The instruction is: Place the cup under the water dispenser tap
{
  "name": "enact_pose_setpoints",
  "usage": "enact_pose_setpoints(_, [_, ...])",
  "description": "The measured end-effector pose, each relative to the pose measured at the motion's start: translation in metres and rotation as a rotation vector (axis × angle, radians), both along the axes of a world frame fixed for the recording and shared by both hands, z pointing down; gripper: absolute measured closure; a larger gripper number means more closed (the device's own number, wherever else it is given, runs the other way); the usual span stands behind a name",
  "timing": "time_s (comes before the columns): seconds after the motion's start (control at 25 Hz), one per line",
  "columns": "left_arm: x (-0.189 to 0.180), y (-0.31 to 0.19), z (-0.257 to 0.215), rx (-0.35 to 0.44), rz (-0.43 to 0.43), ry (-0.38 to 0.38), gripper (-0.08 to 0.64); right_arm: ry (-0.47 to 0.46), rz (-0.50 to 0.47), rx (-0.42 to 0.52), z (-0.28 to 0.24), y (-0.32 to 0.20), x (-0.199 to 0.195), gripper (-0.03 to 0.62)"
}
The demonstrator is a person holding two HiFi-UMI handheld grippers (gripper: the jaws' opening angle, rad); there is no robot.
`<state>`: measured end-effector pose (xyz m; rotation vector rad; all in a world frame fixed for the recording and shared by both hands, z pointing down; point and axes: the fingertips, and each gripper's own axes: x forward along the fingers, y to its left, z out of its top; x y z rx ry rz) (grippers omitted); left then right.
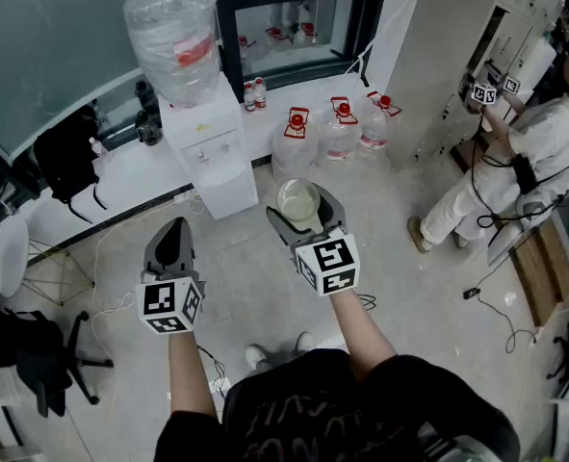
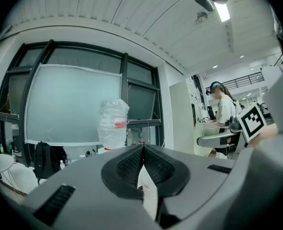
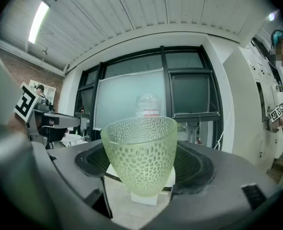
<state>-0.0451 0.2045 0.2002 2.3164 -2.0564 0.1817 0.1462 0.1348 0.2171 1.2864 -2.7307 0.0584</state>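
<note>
Cup (image 3: 140,147) of pale green dimpled glass stands upright in the right gripper (image 1: 305,207), grasped at its flanks, mouth up, long axis vertical, apparently empty. Left gripper (image 1: 173,231) clenched, jaw tips meeting. White water dispenser (image 1: 212,152) stands ahead-left of the right gripper, topped by a clear inverted bottle (image 1: 173,37); its red label (image 1: 193,52) is unreadable.

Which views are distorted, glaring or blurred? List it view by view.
Head view: even light, sharp, verticals splayed by the wide angle. Left gripper view: strong fisheye, black corners, ceiling light blown out. Right gripper view: same fisheye, cup sharp, strip light glaring at upper left.
</note>
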Motion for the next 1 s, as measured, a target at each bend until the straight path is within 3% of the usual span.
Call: enact_pose_setpoints(1.0, [-0.037, 0.016, 0.010, -0.006, 0.012, 0.006, 0.549, 0.000, -0.020, 0.002, 0.005, 0.020, -0.042, 0.199])
